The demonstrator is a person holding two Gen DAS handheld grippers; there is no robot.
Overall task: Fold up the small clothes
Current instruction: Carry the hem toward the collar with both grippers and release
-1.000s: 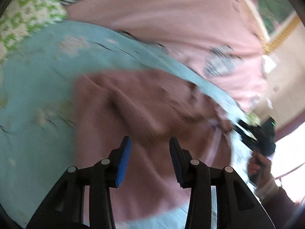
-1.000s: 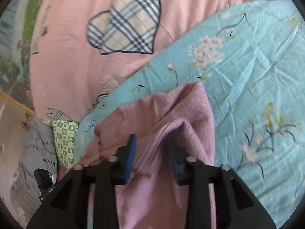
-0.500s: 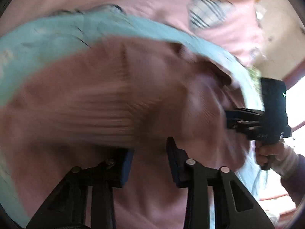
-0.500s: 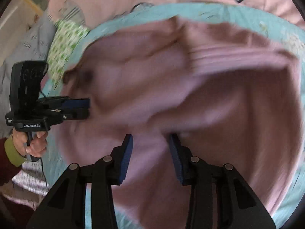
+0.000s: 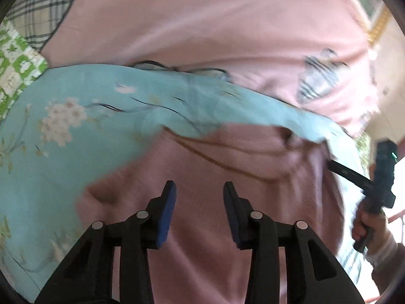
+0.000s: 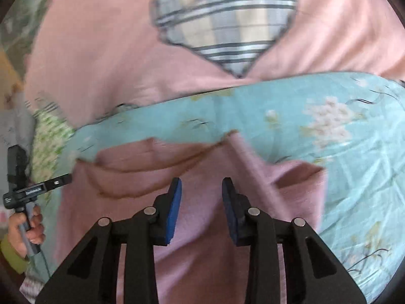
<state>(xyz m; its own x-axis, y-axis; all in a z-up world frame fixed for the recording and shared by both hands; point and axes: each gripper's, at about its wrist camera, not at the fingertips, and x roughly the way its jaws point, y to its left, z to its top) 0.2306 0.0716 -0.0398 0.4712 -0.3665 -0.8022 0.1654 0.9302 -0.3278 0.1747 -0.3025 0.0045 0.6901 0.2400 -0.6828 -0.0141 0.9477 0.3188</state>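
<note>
A small dusty-pink knit sweater (image 5: 227, 167) lies spread on a light-blue floral sheet (image 5: 63, 126); it also shows in the right wrist view (image 6: 202, 172). My left gripper (image 5: 200, 190) hovers over the sweater's lower part, jaws open and empty. My right gripper (image 6: 201, 186) hovers over the sweater too, open and empty. One sleeve (image 6: 298, 174) lies folded at the right in the right wrist view. Each gripper shows in the other's view: the right one (image 5: 379, 177) at the sweater's right edge, the left one (image 6: 25, 187) at its left edge.
A pink bedspread (image 6: 101, 50) with a plaid heart patch (image 6: 222, 22) lies beyond the blue sheet (image 6: 354, 126). A green-and-white patterned cloth (image 5: 15, 60) sits at the left edge. A wall and a gold picture frame (image 5: 377, 25) are at the far right.
Both grippers have pulled back and up from the sweater, which was close beneath them half a second ago. The sweater now lies flatter on the sheet. The right gripper has let go of it.
</note>
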